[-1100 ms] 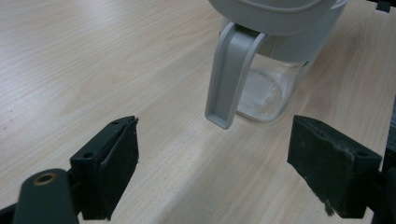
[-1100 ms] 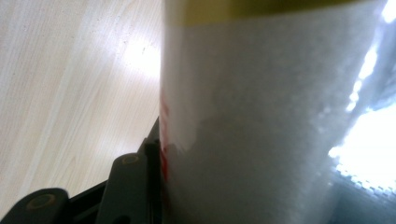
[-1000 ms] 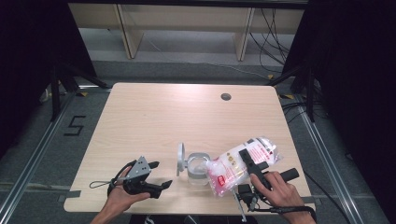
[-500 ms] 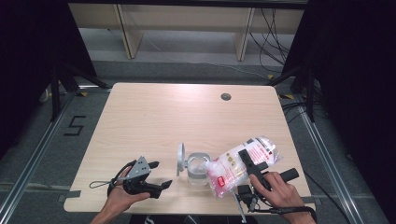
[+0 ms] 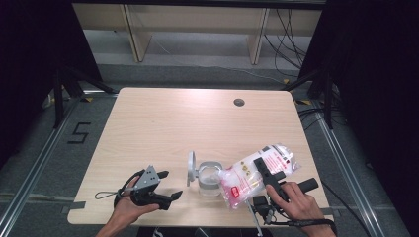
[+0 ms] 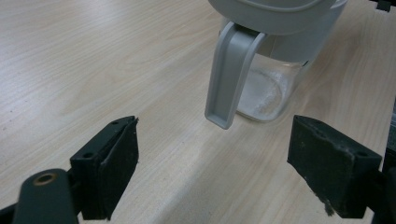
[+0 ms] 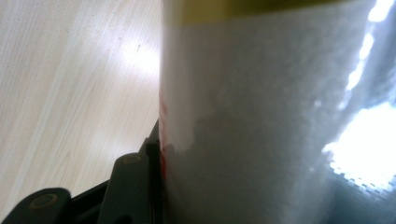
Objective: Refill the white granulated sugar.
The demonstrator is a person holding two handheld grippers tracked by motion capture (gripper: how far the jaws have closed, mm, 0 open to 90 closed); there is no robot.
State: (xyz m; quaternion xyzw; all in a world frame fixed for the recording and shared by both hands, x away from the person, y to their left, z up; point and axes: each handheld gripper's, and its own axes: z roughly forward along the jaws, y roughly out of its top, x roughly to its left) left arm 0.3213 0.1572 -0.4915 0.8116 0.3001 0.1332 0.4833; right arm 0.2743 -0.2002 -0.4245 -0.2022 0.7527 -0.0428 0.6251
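A clear bag of white granules with red print (image 5: pixel 247 175) lies tilted, its low end over the mouth of a glass jar (image 5: pixel 209 180). My right gripper (image 5: pixel 263 171) is shut on the bag (image 7: pixel 261 116), whose plastic presses against one black finger (image 7: pixel 133 186). The jar (image 6: pixel 273 79) has a grey collar and an open grey flip lid (image 5: pixel 190 168) standing to its left, with a little white powder at its bottom. My left gripper (image 5: pixel 170 185) rests on the table left of the jar, open, its pads (image 6: pixel 119 163) apart and bare; the lid (image 6: pixel 231 74) hangs just ahead of them.
The light wooden table (image 5: pixel 173 123) has a round cable hole (image 5: pixel 239 102) near its far right edge. Pale shelving (image 5: pixel 197 24) stands behind the table, and dark stands flank both sides. A "5" mark (image 5: pixel 79 133) lies on the floor at left.
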